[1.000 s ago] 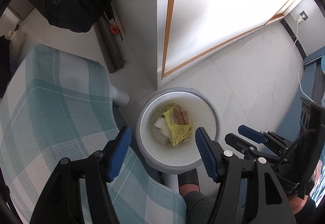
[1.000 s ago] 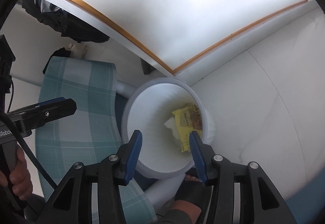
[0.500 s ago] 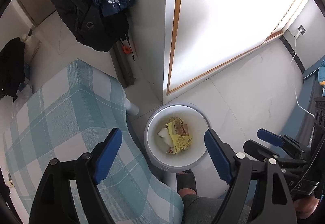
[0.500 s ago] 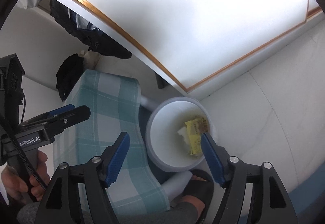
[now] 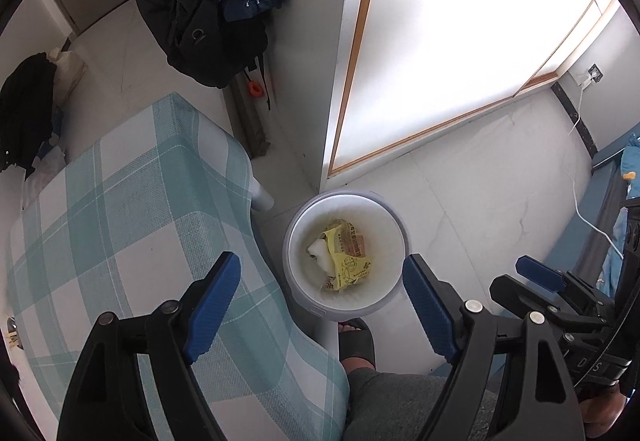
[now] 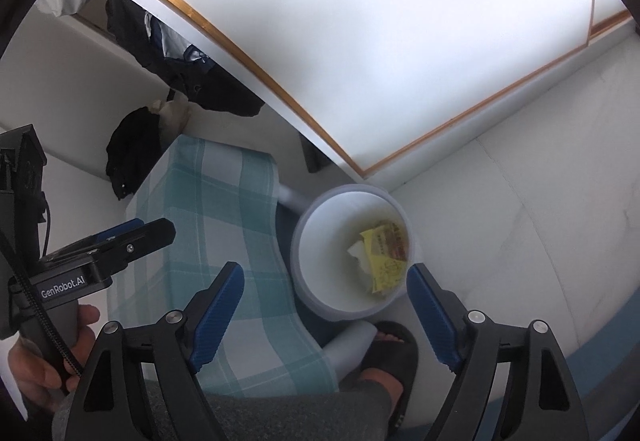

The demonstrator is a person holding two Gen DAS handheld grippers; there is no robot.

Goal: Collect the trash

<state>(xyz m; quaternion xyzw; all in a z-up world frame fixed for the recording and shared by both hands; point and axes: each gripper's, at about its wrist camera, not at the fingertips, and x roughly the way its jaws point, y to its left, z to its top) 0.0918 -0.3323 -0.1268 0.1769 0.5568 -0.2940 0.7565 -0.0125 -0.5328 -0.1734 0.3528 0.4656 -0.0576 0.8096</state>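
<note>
A white round bin (image 5: 345, 194) stands on the pale floor beside the table. Inside it lie a yellow printed wrapper (image 5: 349, 262) and a crumpled white tissue (image 5: 320, 254). My left gripper (image 5: 320, 270) hangs high above the bin, open, with nothing between its blue pads. In the right wrist view the same bin (image 6: 320, 241) holds the yellow wrapper (image 6: 384, 254). My right gripper (image 6: 325, 274) hovers above it; its jaws are opening and empty. Each gripper shows in the other's view: the right gripper (image 5: 540, 279) and the left gripper (image 6: 120, 237).
A table under a teal-and-white checked cloth (image 5: 120, 221) sits left of the bin. A person's foot in a black slipper (image 5: 356, 341) rests just below the bin. Dark jackets (image 5: 200, 1) hang at the back. A white cable (image 5: 580, 169) runs along the right wall.
Both grippers have risen away from the bin, which now looks smaller. Both pairs of jaws have spread wider. The trash in the bin has not moved.
</note>
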